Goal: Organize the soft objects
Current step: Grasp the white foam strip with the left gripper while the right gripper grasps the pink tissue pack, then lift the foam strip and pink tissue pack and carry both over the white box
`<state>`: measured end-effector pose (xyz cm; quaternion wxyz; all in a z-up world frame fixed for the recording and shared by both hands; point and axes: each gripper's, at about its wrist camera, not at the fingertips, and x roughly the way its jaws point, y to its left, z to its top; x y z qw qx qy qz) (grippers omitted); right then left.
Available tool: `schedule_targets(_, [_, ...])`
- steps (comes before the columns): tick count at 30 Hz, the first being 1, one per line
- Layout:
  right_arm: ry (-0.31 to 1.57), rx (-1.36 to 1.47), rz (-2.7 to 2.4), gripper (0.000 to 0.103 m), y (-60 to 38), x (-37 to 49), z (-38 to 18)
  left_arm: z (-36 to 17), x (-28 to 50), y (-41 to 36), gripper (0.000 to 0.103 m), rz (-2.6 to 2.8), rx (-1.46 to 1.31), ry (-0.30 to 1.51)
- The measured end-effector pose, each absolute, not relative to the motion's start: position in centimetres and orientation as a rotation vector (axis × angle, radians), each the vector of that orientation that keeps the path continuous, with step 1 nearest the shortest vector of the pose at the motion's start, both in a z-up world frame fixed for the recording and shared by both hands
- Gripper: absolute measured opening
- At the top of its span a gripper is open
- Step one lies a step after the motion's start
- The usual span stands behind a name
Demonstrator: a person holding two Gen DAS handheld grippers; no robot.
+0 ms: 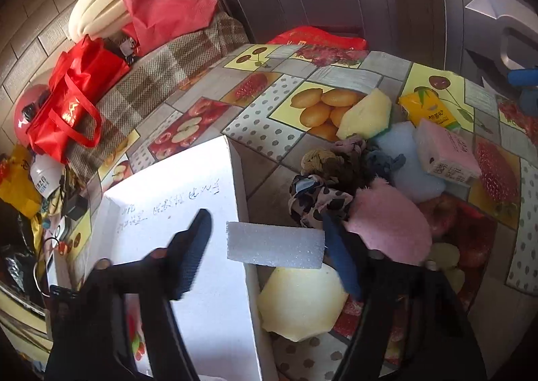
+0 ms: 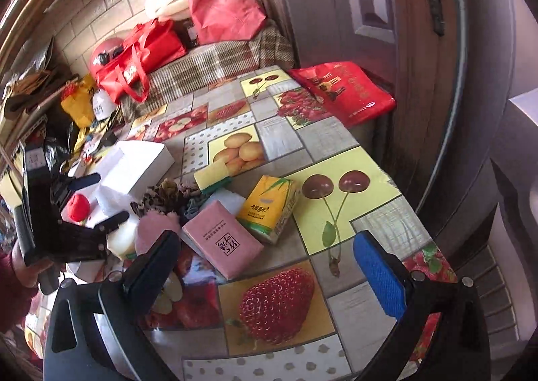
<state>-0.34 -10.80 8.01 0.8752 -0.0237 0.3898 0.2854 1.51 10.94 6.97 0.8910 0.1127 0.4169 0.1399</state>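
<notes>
While the left gripper (image 1: pixel 269 246) sits low in the left wrist view, a white foam block (image 1: pixel 275 244) lies between its dark fingers (image 1: pixel 190 256); the right end touches the right finger, a gap shows at the left one, so a firm grip cannot be told. It hangs over the edge of the open white box (image 1: pixel 188 186). Right of the box, the soft pile holds a pink fluffy piece (image 1: pixel 390 221), yellow sponge (image 1: pixel 364 113), pink tissue pack (image 1: pixel 447 154) and yellow tissue pack (image 1: pixel 428 108). Low in the right wrist view, the right gripper (image 2: pixel 269 266) stands wide and empty above the fruit-patterned tablecloth (image 2: pixel 336 162).
</notes>
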Motion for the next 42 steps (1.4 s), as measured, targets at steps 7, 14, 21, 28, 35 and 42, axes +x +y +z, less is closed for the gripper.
schedule_targets(7, [0.792,-0.386,0.769,0.102,-3.6,-0.1,3.8,8.4,0.1,11.3,0.051,0.285,0.126,0.81])
schedule_targets(14, [0.768,-0.546,0.802,0.064,-1.1,0.0,2.1,11.3,-2.6,12.1,0.051,0.315,-0.028,0.727])
schedule_targets(21, [0.774,-0.367,0.843,0.056,-3.6,-0.4,5.3,13.8,-5.2,11.1,0.051,0.328,-0.098,0.64])
schedule_targets(28, [0.641,-0.147,0.821,0.056,-6.8,-2.3,12.6,16.6,-7.7,9.4,0.051,0.327,-0.104,0.547])
schedule_targets(35, [0.488,0.057,0.838,0.056,-8.2,-3.9,20.2,20.8,-13.0,9.3,0.051,0.367,-0.12,0.415])
schedule_targets(42, [0.341,0.124,0.932,0.056,-5.6,-5.9,26.4,27.2,-20.6,12.8,0.051,0.524,-0.124,0.287])
